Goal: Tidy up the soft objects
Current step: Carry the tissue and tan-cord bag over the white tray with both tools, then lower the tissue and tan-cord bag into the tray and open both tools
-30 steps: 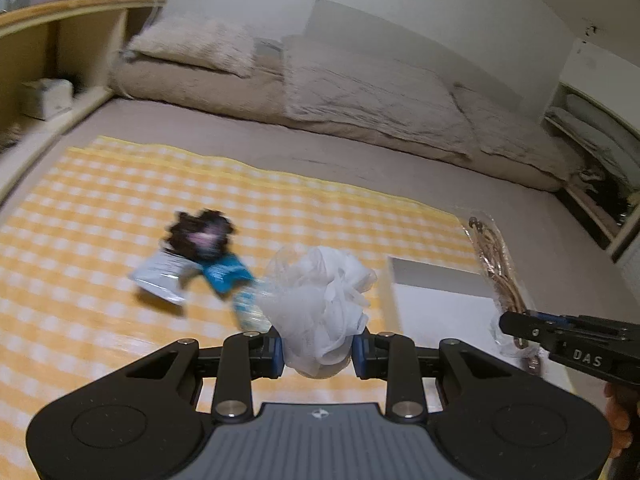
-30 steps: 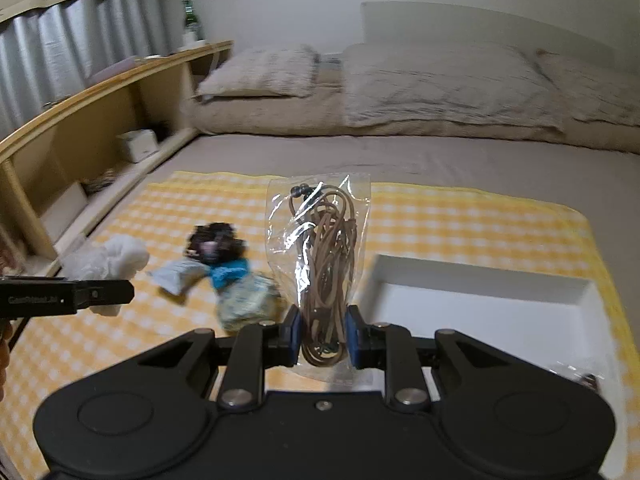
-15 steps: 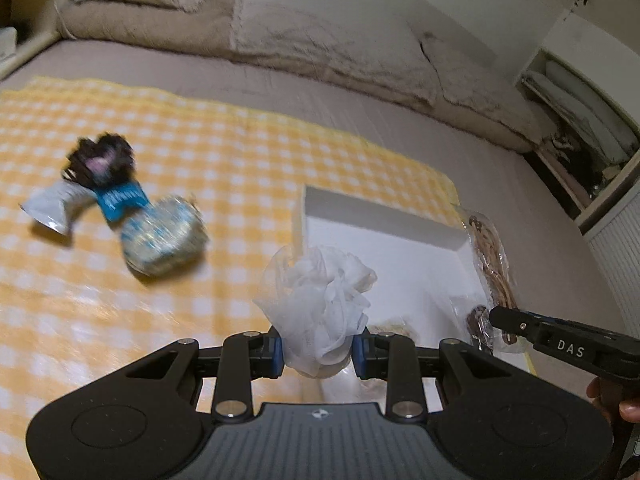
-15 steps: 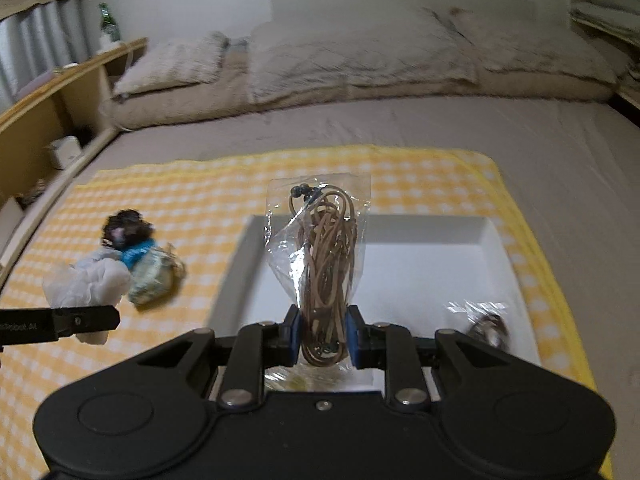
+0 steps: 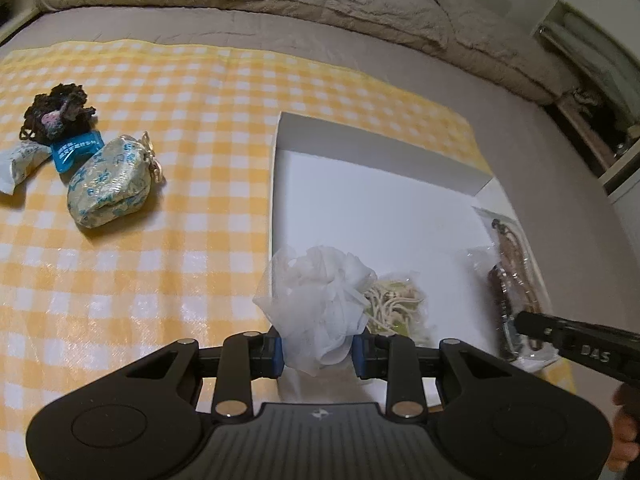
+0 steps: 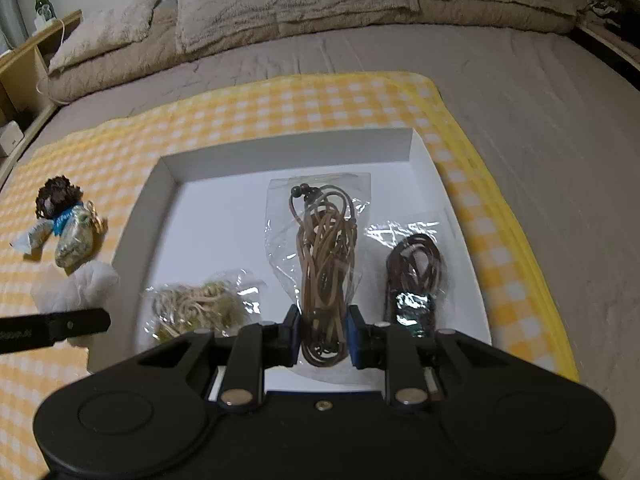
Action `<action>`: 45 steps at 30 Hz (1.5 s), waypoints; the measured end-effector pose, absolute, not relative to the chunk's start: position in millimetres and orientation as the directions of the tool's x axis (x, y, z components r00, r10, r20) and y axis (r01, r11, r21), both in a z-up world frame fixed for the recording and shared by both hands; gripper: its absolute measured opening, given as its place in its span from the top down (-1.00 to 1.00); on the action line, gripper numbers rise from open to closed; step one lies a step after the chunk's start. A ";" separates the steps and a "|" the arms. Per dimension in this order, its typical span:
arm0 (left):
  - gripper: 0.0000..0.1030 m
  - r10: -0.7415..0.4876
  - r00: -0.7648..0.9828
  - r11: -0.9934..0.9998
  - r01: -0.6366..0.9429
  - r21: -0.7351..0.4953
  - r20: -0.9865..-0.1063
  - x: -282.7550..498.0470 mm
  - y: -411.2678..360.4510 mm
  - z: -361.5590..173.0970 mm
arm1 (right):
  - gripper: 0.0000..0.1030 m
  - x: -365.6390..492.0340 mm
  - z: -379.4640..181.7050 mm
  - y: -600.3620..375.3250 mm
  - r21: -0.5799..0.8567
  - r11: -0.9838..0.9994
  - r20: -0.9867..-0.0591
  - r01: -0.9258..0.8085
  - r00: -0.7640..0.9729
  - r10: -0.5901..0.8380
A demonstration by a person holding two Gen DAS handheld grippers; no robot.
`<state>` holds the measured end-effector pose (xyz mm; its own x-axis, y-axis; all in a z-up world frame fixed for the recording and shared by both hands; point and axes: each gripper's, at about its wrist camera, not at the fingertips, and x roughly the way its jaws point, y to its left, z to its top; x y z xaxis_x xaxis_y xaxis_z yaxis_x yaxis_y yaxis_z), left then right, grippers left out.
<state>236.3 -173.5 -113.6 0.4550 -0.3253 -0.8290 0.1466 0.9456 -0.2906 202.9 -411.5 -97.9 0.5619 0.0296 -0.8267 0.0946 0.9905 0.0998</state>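
Delivery step: my left gripper [image 5: 319, 350] clamps the white mesh puff [image 5: 318, 306], right gripper [image 6: 323, 334] clamps the bagged tan cord [image 6: 326, 258], both above the white tray [image 6: 288, 150] mid-frame; next, lower and release.

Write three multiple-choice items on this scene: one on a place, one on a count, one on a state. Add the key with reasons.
1. Where does the blue-and-gold brocade pouch lie?
A. on the yellow checked cloth
B. inside the shallow white cardboard box
C. on the pillows

2. How many clear bags already lie in the box, unheld?
A. none
B. two
C. four

3. What is the right claw doing?
A. standing open and empty
B. clamped on a clear bag of tan cord
C. clamped on a bottle

Key: 1 A, the pouch sits on the cloth, left of the box. 2 B, a bag of pale strands and a bag of dark brown cord rest there. 3 B, the bag is pinched between its jaws.
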 end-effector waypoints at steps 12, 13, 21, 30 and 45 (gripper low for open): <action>0.36 -0.380 0.396 0.917 0.281 -0.283 -0.836 239.0 -210.1 -134.4 | 0.54 210.6 -109.4 -410.3 0.104 0.993 -0.848 0.058 0.527 0.058; 0.36 -0.371 0.398 0.920 0.283 -0.273 -0.839 238.2 -210.4 -134.3 | 0.54 211.2 -109.9 -409.4 0.103 0.993 -0.850 0.054 0.524 0.060; 0.35 -0.318 0.405 0.944 0.219 -0.247 -0.857 240.0 -196.7 -133.6 | 0.53 216.6 -119.8 -409.1 0.073 0.996 -0.871 0.053 0.489 0.038; -0.37 -0.344 0.411 0.937 0.214 -0.278 -0.844 238.8 -195.9 -125.2 | 0.08 212.7 -117.0 -413.9 0.096 0.993 -0.866 0.074 0.499 0.046; -0.55 -0.361 0.411 0.928 0.244 -0.281 -0.837 226.4 -196.3 -111.9 | 0.07 199.9 -109.2 -417.0 0.101 0.990 -0.864 0.100 0.502 0.037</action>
